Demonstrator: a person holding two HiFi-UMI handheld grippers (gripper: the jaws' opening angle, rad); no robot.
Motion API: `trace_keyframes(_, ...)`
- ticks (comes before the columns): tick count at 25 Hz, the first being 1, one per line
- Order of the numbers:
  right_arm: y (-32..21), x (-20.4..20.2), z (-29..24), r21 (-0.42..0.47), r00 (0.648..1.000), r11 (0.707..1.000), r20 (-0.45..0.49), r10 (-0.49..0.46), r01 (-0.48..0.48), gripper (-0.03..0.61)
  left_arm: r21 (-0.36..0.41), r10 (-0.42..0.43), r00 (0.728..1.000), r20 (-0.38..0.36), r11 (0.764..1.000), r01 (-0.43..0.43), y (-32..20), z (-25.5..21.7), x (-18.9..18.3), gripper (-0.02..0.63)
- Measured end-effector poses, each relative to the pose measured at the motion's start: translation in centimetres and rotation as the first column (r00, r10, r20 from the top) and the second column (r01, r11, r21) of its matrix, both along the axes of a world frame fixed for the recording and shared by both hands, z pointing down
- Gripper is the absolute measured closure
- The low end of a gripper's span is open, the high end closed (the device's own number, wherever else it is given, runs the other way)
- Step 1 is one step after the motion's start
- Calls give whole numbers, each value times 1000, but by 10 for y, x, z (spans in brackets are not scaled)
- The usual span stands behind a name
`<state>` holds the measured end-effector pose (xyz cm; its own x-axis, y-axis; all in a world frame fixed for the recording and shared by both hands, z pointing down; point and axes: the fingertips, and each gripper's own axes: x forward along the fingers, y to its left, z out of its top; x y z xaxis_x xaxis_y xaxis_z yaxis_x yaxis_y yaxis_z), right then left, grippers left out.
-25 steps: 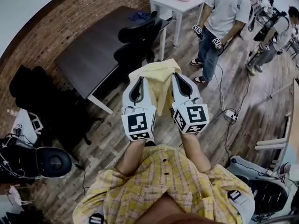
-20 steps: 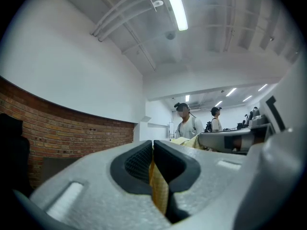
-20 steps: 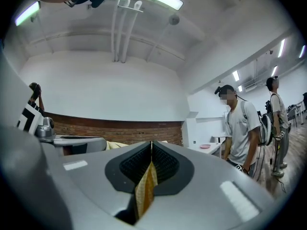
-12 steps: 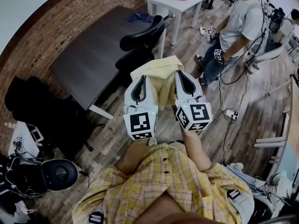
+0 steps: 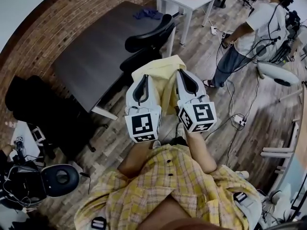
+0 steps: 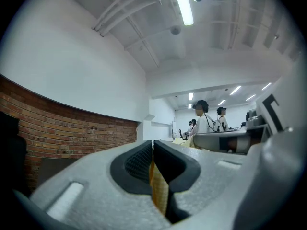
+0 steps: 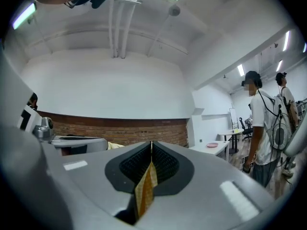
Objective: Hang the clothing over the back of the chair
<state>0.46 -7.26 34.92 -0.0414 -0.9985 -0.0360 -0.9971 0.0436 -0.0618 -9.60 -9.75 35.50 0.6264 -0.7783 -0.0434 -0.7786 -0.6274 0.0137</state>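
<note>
Hanging from both tools, the yellow garment [image 5: 160, 78] is held in the air in front of the person, just short of the black office chair [image 5: 148, 35] that stands at the dark table [image 5: 91, 56]. The left gripper [image 5: 145, 78] and the right gripper [image 5: 182, 73] point level and side by side, each with its jaws clamped tight on a pinch of the yellow fabric. The held edge therefore runs crosswise from one gripper to the other. The rest seems to drop downward below them, though its length is hard to judge because the grippers cover much of it in the head view. Only the head view shows the chair and the spread of cloth between the tools. Each gripper view adds what it cannot: a thin upright fold squeezed between dark ribbed pads, its lower end trailing toward the camera. The right gripper view also takes in a white table [image 7: 223, 147] with a pink plate [image 7: 212, 145] and a standing person [image 7: 261, 133], while the left gripper view shows the brick wall [image 6: 72, 133].
</note>
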Motion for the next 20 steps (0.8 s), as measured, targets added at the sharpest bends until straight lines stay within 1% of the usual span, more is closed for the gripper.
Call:
trace_keyframes(5,-22,22,-1,11,998,998,10,-60,59,565,16,-56,998,9,998,55,-16,-3,22,601)
trace_keyframes(11,-58,46,-20,41,992,991,3,-129,129,565,34,-134,991,-1,990,134,-45,-19,39,601)
trace_keyframes(20,-109,87,-36,74,980,977,-4,-200,200,565,47,-210,978,9,977,210,-91,-27,76,601)
